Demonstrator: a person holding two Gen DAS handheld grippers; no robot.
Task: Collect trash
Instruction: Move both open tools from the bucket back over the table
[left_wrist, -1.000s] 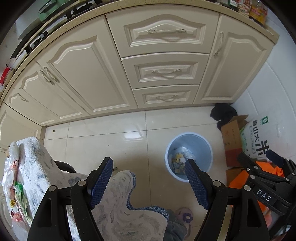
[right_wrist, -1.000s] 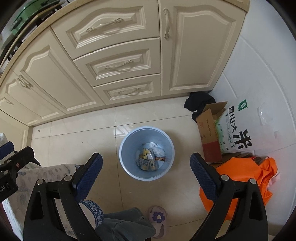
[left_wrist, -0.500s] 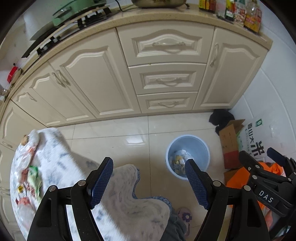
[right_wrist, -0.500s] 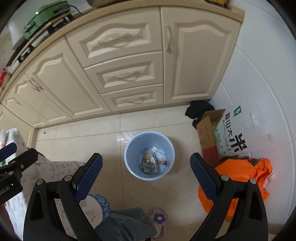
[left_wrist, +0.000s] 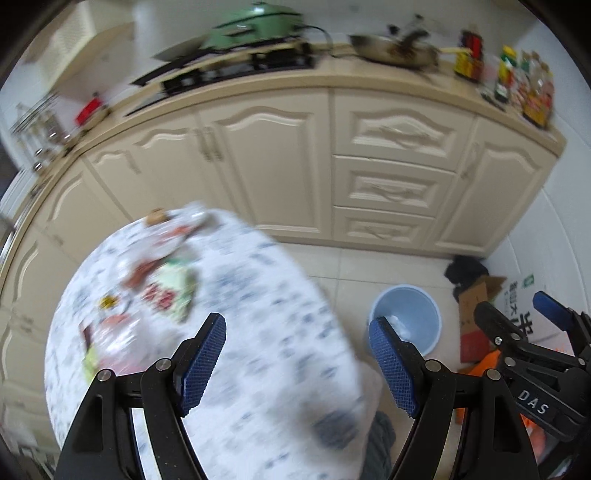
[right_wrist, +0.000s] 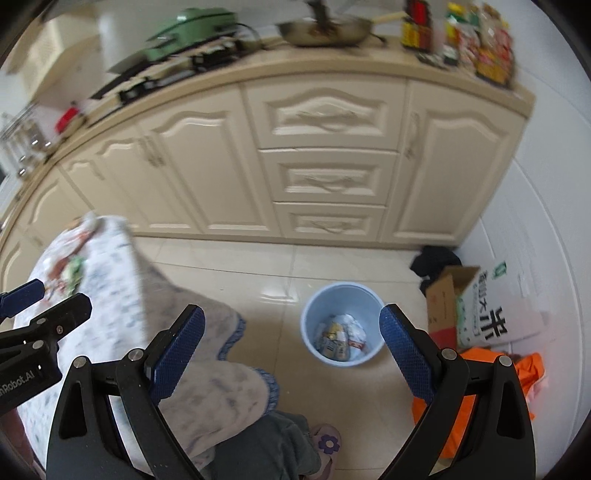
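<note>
Cream cabinets (right_wrist: 325, 166) filled twelve o'clock in both views; a cloth-covered table (left_wrist: 236, 332) with blurred wrappers (left_wrist: 162, 291) at nine o'clock dominated the left view alone. Only the right view showed trash (right_wrist: 340, 338) inside the blue bin (right_wrist: 341, 295) and a flowered slipper (right_wrist: 327, 441). The left gripper (left_wrist: 297, 363) and the right gripper (right_wrist: 291, 352), marked "DAS" in the left view, were both spread and held nothing.

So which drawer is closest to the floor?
The bottom drawer of the three stacked ones; the middle drawer and top drawer sit above it.
</note>
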